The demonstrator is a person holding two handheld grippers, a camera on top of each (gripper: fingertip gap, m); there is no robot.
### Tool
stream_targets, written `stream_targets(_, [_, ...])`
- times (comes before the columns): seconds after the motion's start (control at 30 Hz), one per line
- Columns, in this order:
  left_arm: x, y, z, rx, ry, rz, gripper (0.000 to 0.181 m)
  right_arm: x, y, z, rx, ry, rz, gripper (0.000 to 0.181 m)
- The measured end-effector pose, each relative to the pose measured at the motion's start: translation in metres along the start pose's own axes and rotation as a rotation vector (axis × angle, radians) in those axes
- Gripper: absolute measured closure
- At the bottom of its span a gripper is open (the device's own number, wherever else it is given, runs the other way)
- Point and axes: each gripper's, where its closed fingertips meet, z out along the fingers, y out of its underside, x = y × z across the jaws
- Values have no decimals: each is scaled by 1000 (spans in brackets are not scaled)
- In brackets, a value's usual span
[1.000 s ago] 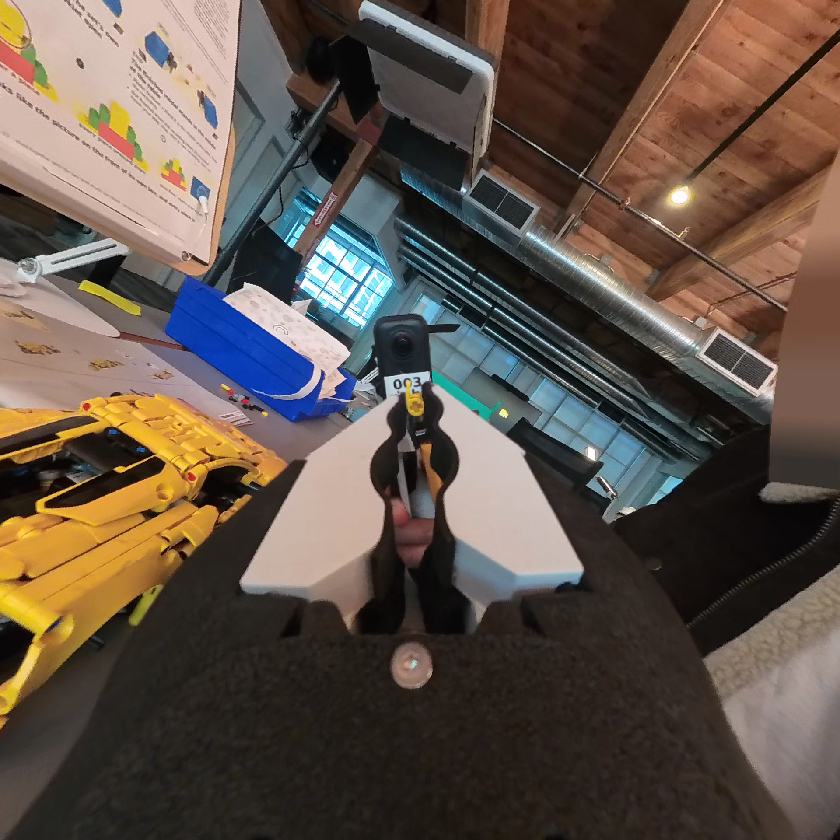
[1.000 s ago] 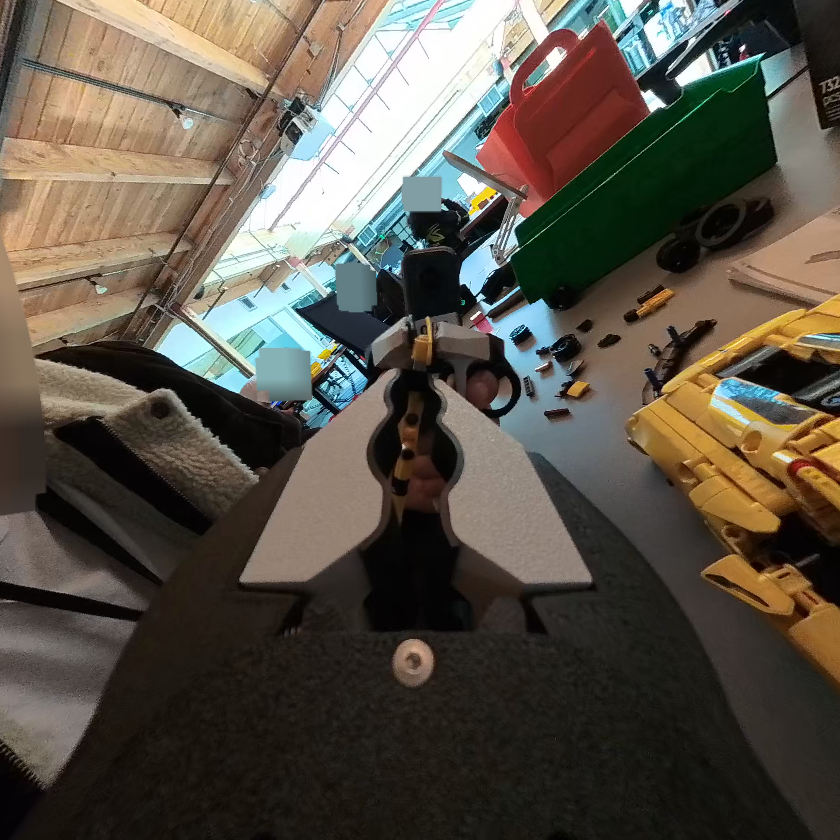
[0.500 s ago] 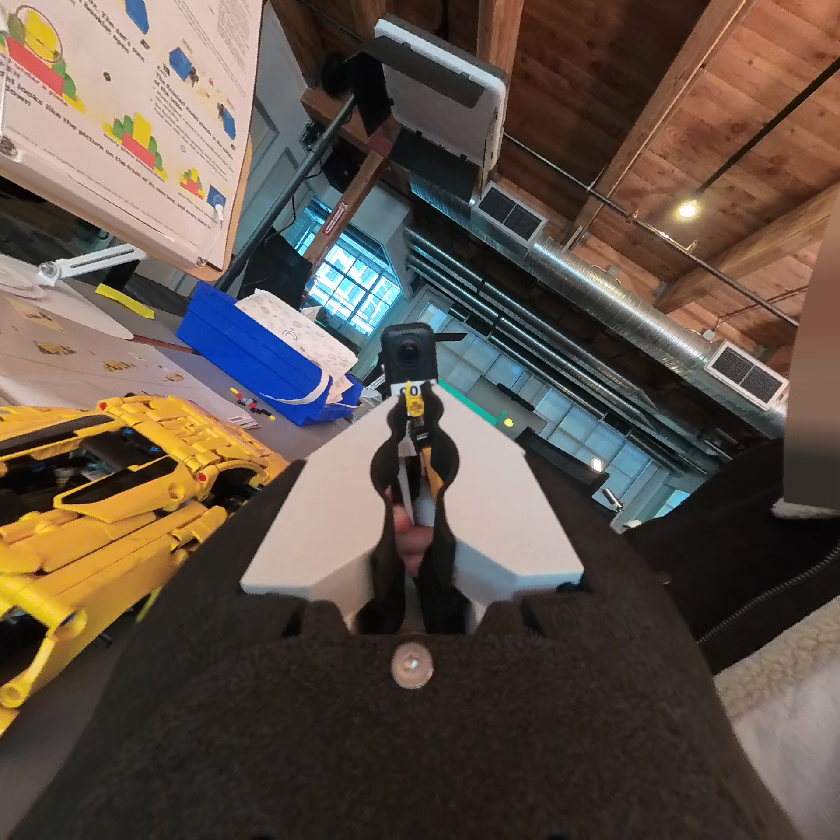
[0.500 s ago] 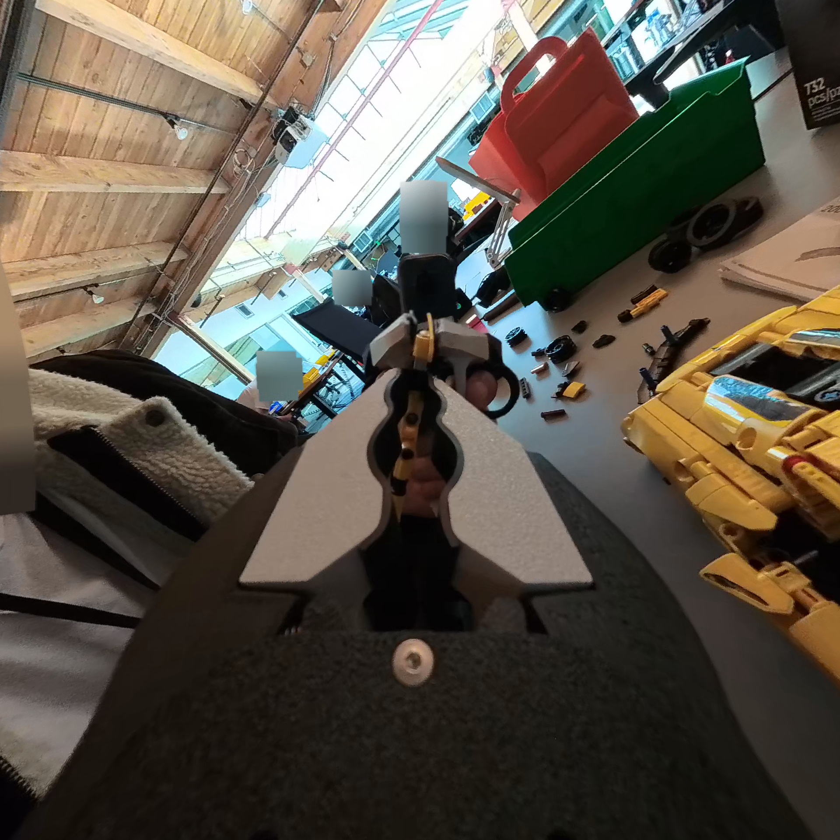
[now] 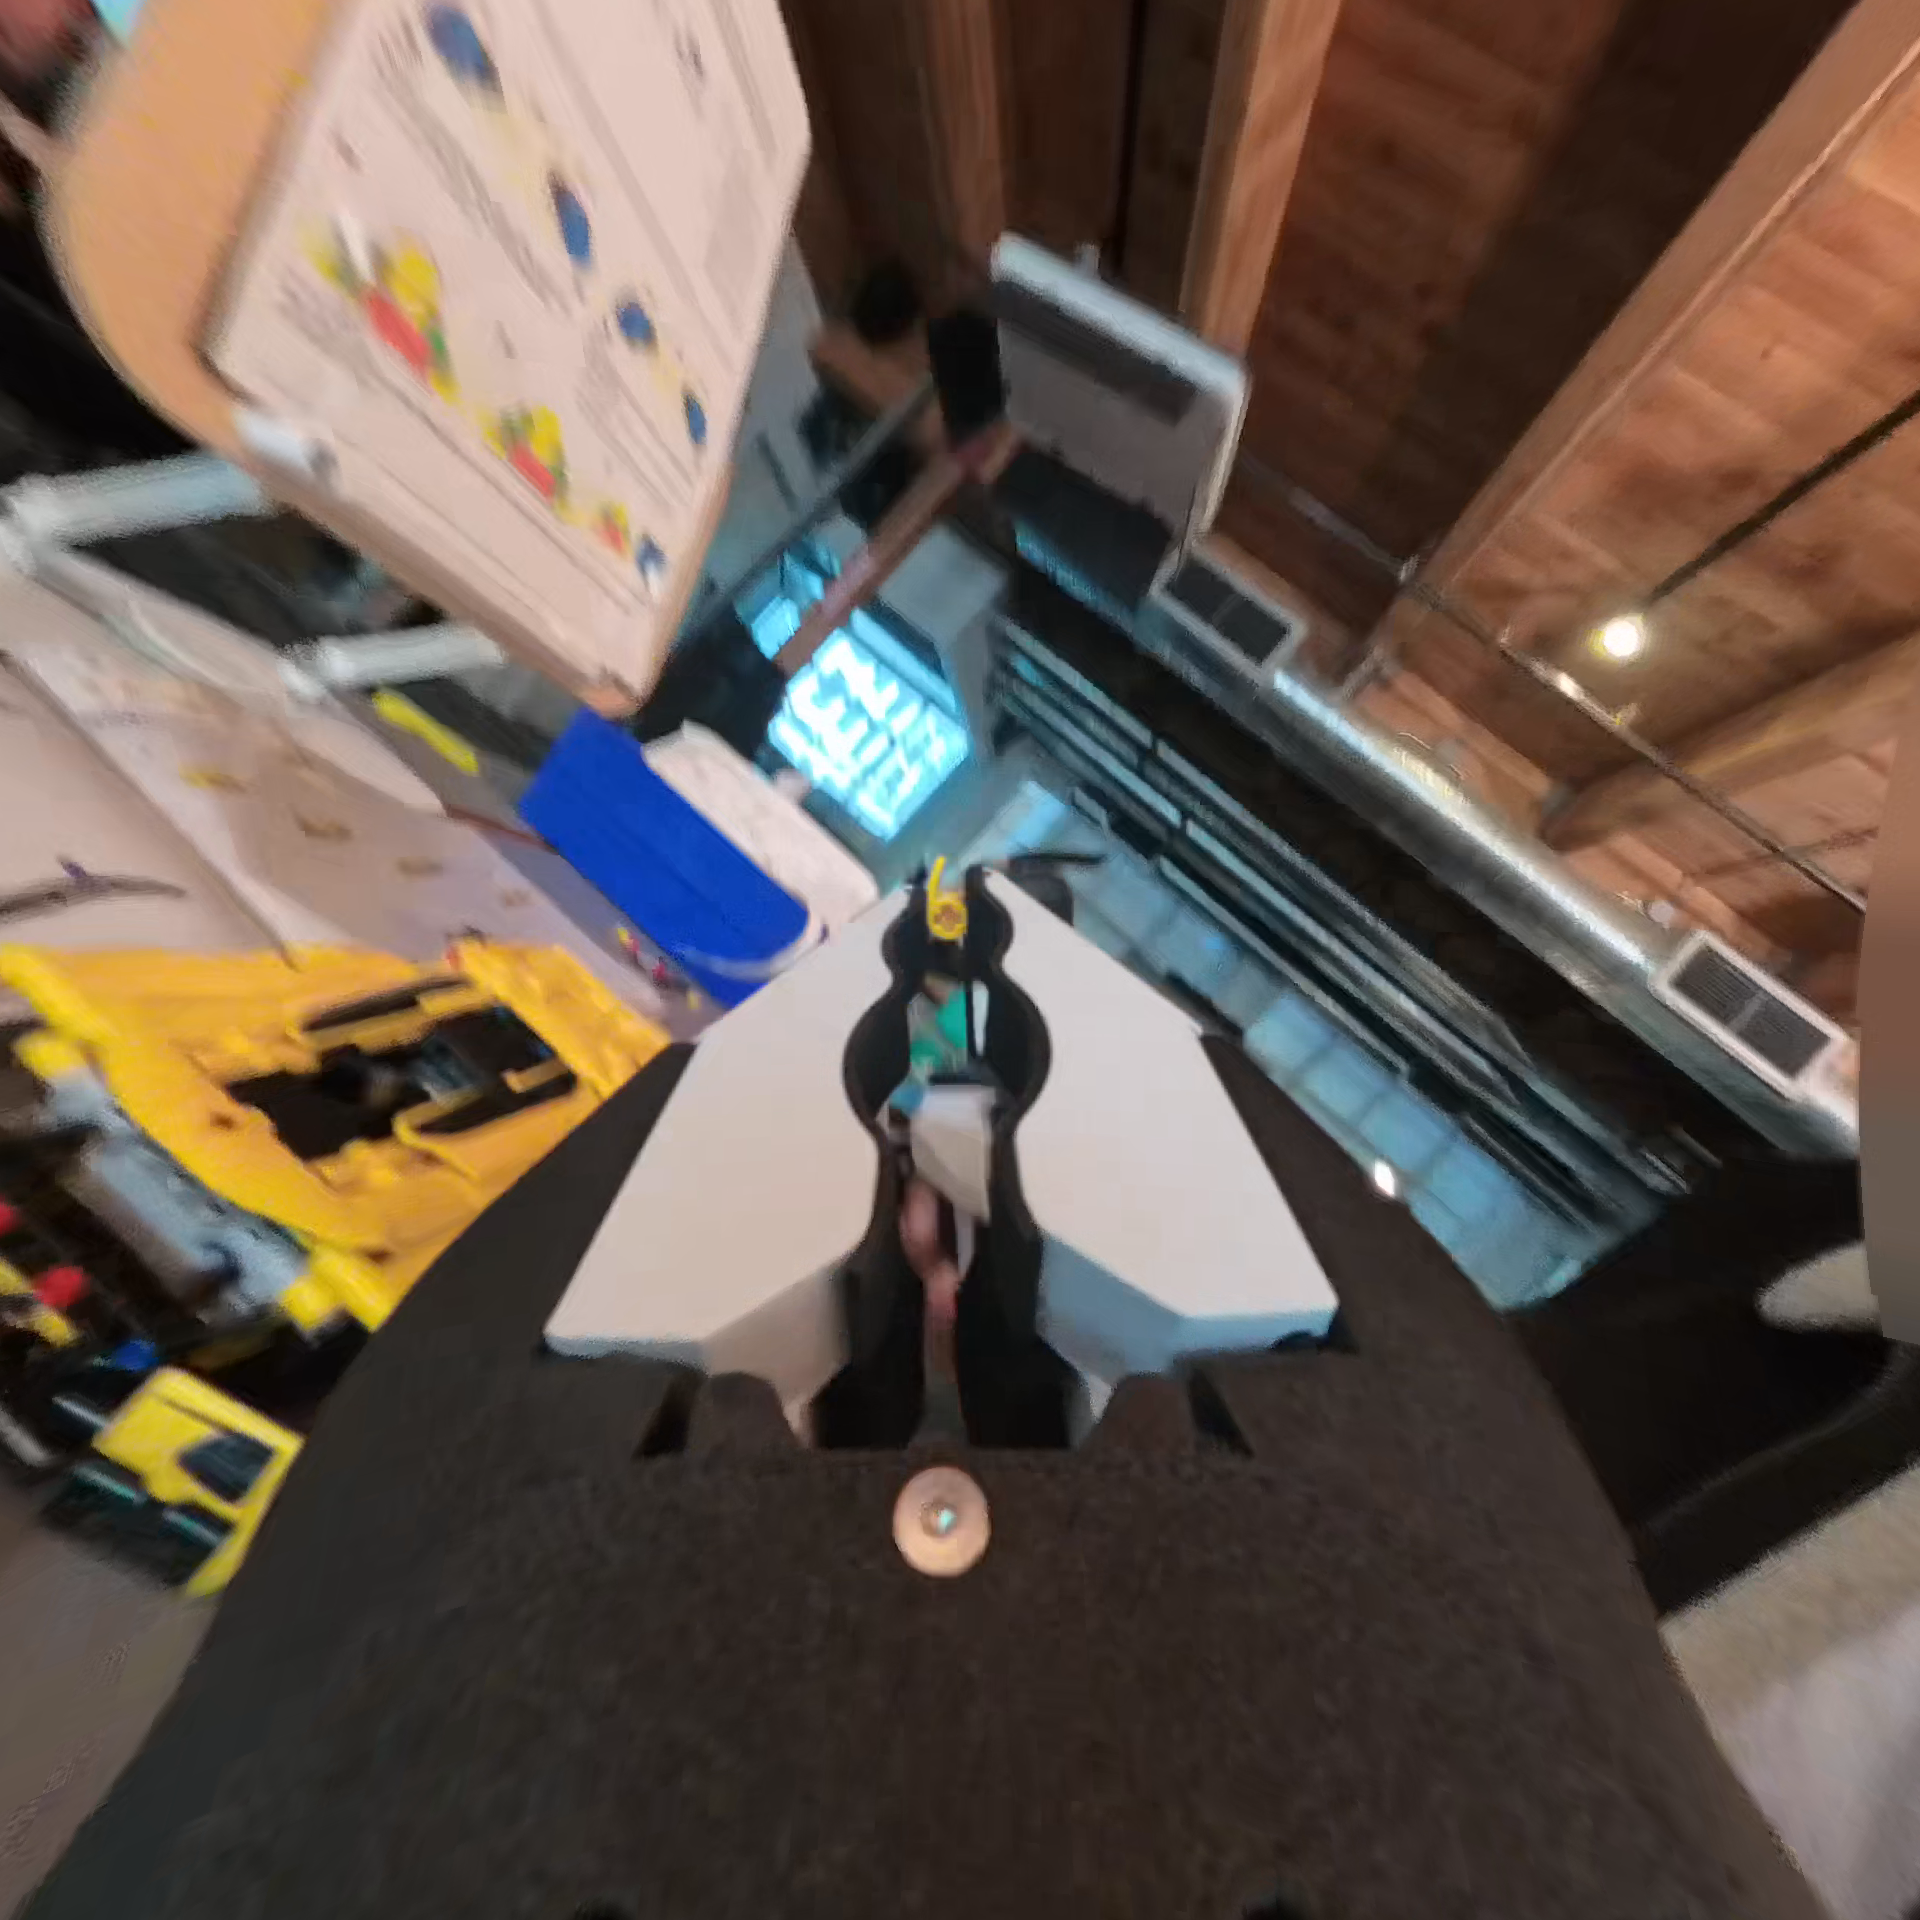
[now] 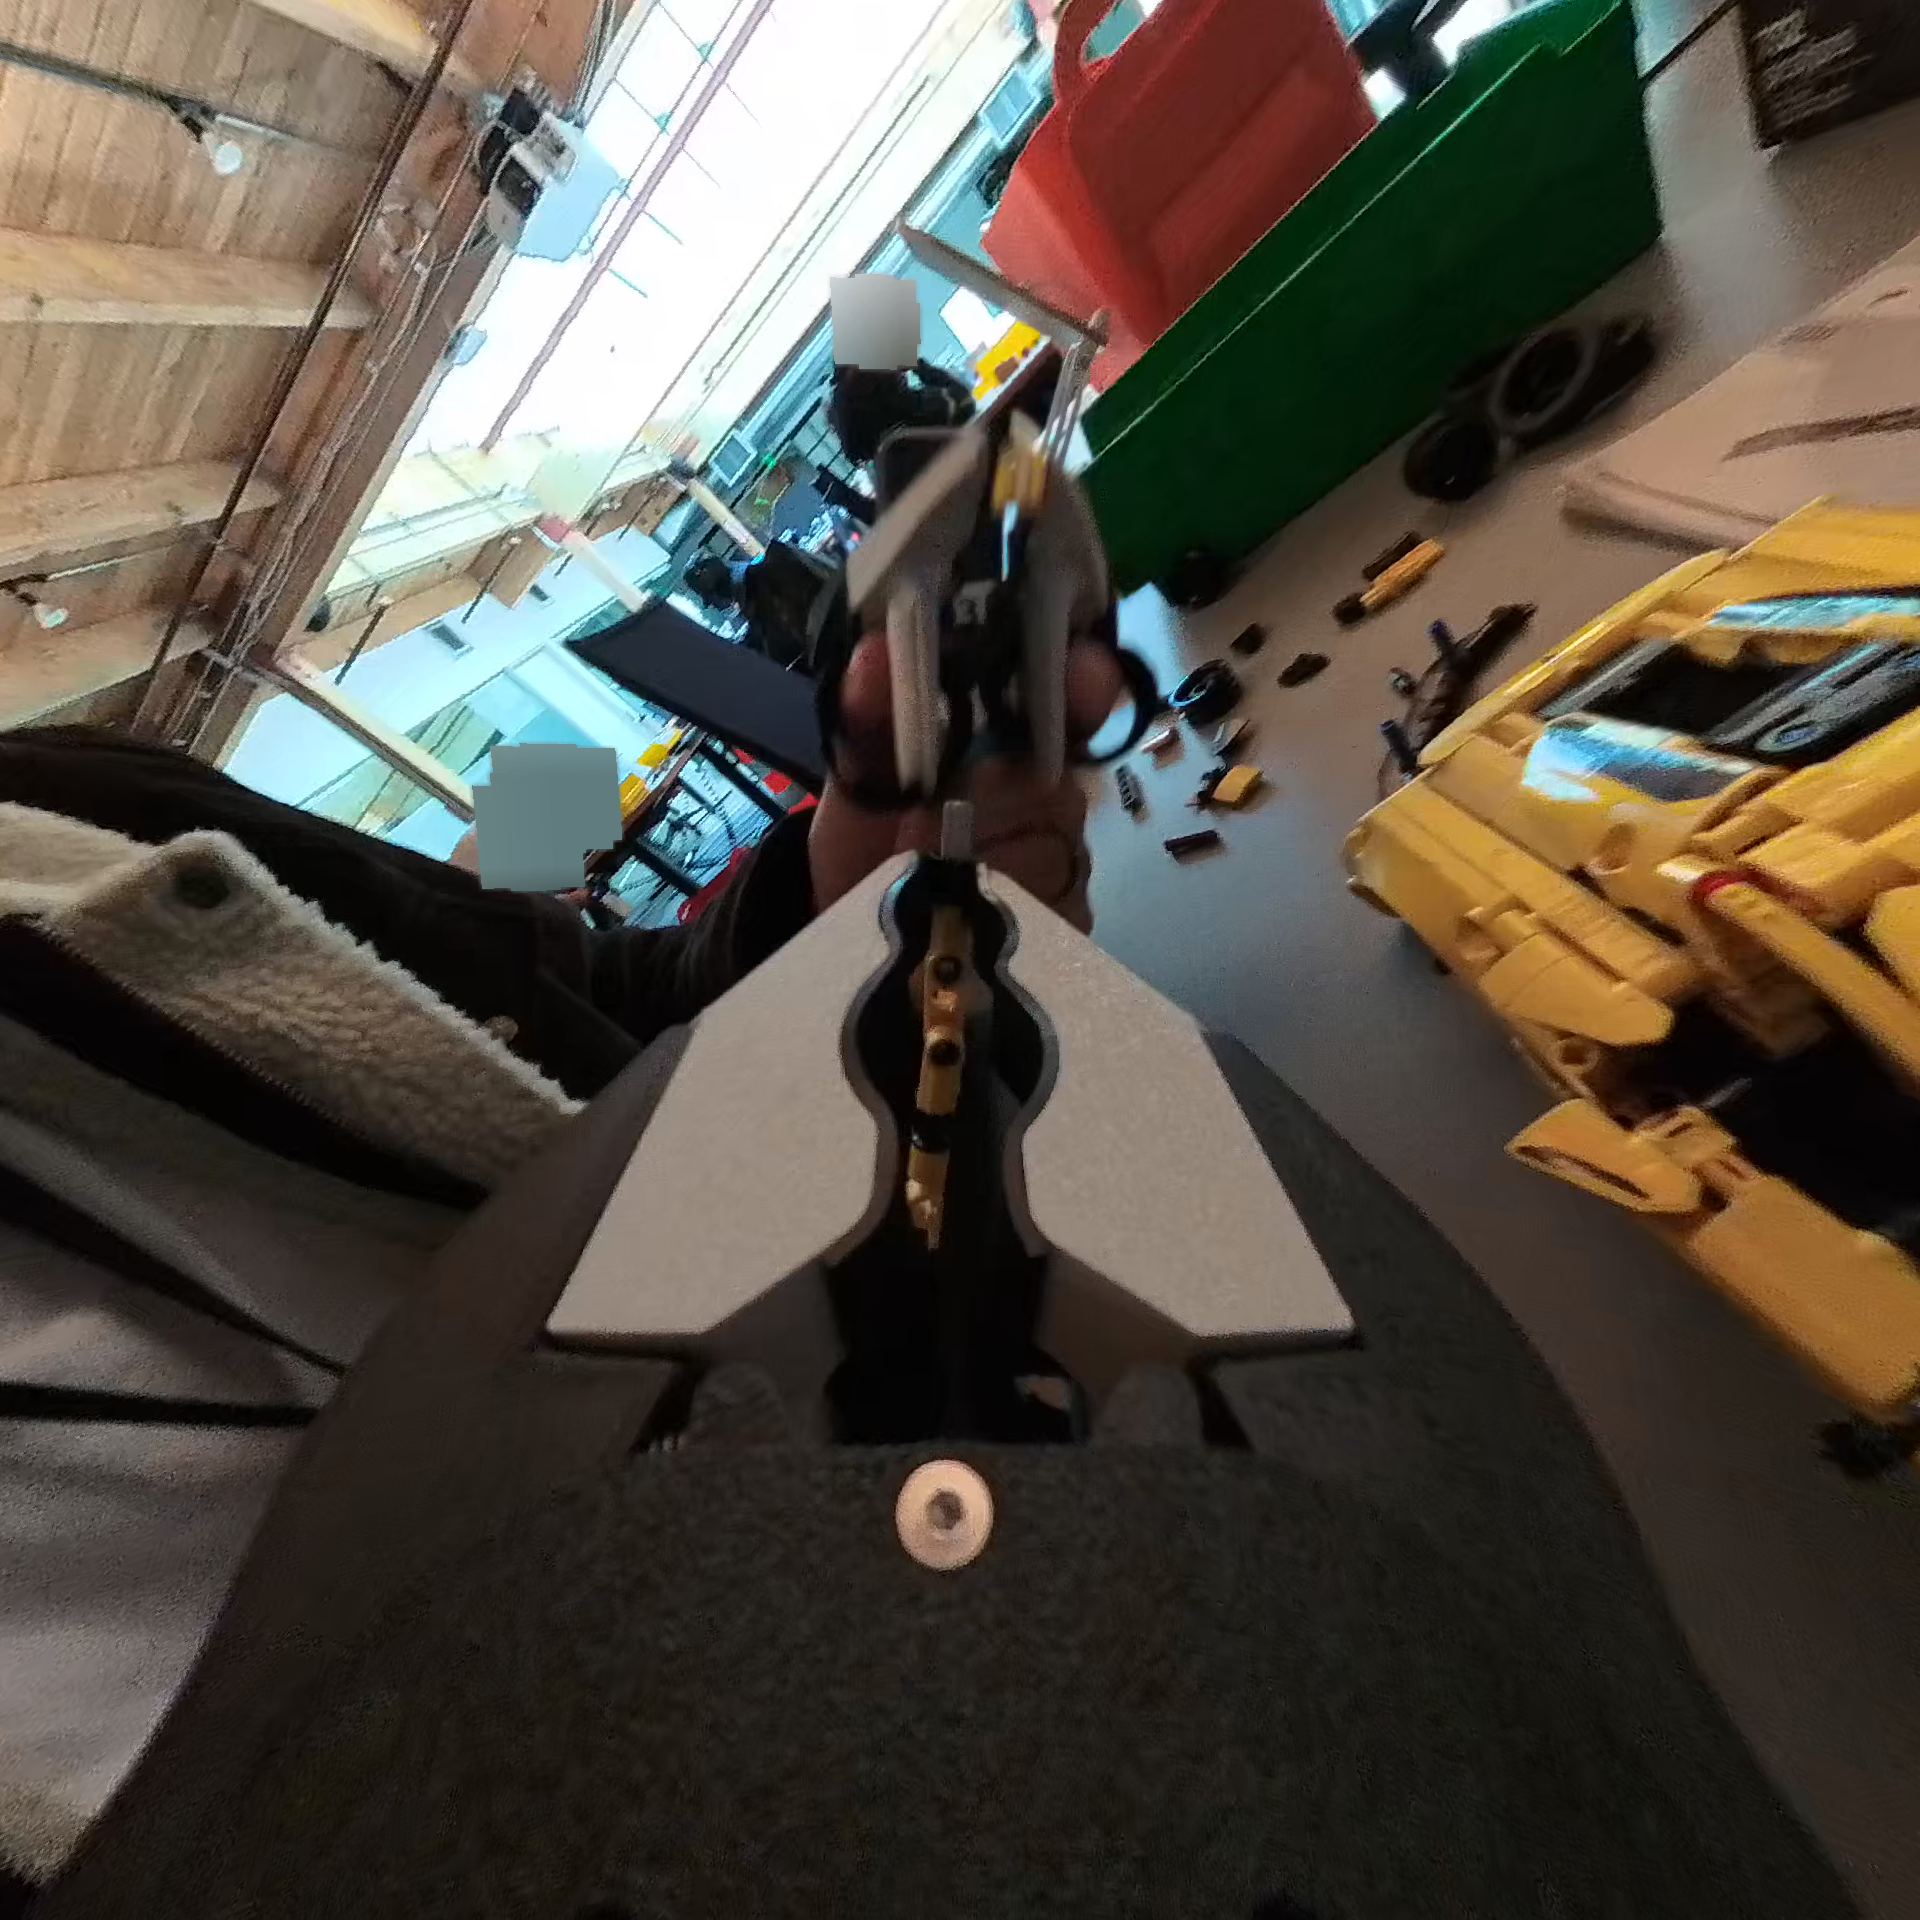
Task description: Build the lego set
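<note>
My left gripper (image 5: 948, 896) is shut on a small yellow piece (image 5: 945, 918) at its tips. My right gripper (image 6: 945, 883) is shut on a thin yellow beam with holes (image 6: 940, 1039); a short grey pin (image 6: 956, 826) sticks out past its tips. Both are held up in the air, tips facing each other with a gap between. The left gripper also shows in the right wrist view (image 6: 1023, 473), tilted, with its yellow piece (image 6: 1018, 480). The yellow lego car lies on the grey table, left in the left wrist view (image 5: 312, 1091) and right in the right wrist view (image 6: 1662, 883).
A blue bin (image 5: 655, 852) and an instruction board (image 5: 468, 312) stand behind the car. A green bin (image 6: 1351, 343), a red bag (image 6: 1174, 156), black tyres (image 6: 1538, 384), loose small pieces (image 6: 1226, 769) and a booklet (image 6: 1818, 436) lie on the table. A person's jacket (image 6: 260, 987) is close on the left. One gripper's finger ends stand about 8 centimeters off the other's.
The two grippers met tip to tip before; now they have drawn apart. The left gripper has tilted and swung, its view blurred. Each stays shut on its yellow piece.
</note>
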Motion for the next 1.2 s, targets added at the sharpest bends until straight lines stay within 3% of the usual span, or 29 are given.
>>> stream_targets(0.07, [10,17,6,-54,46,-14,175,4,-13,-6,61,35,-23,174])
stream_targets(0.27, [17,27,10,-92,97,-53,175,-7,-29,-16,157,22,-76,174])
stream_targets(0.73, [26,44,15,-193,132,-6,174,-9,-26,-14,150,-25,-30,175])
stream_targets(1.2, [30,65,0,-434,180,16,175,-15,-17,-13,88,-86,-5,175])
